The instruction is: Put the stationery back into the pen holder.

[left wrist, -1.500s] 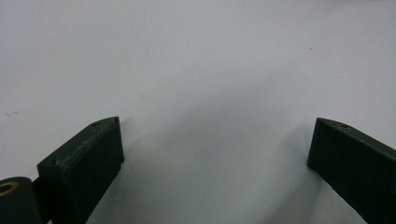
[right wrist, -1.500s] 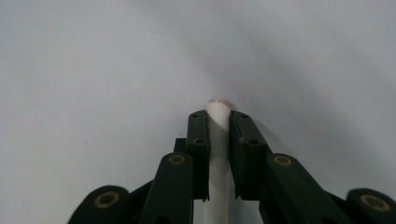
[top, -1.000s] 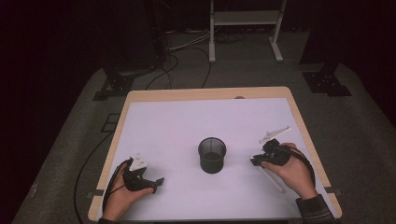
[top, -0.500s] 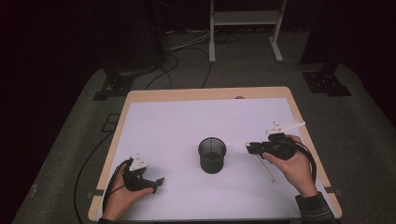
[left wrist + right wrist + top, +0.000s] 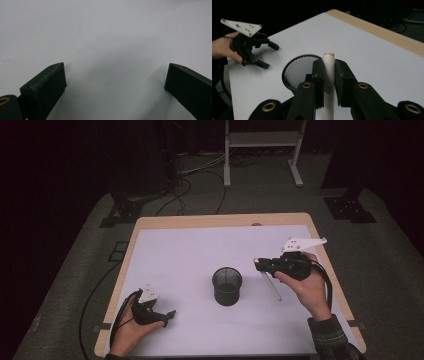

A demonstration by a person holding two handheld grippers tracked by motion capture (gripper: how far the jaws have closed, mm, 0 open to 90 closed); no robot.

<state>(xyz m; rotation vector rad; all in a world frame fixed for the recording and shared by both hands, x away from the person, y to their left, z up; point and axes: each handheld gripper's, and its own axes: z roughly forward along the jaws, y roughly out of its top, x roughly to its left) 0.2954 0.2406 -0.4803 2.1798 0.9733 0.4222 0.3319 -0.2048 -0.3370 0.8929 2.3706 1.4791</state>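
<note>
Right hand-held gripper (image 5: 261, 265), right of centre in the high view, pinching a white pen (image 5: 329, 75) beside the mesh cup (image 5: 227, 285). Carrying step; next, tipping upright over the rim. Left hand-held gripper (image 5: 170, 315) spread, lower left on the counter (image 5: 190, 245).

I count one black mesh cup (image 5: 227, 285) standing on my table (image 5: 200, 245), one white pen (image 5: 329, 82) just right of that cup, and my two grippers, one either side of it.
</note>
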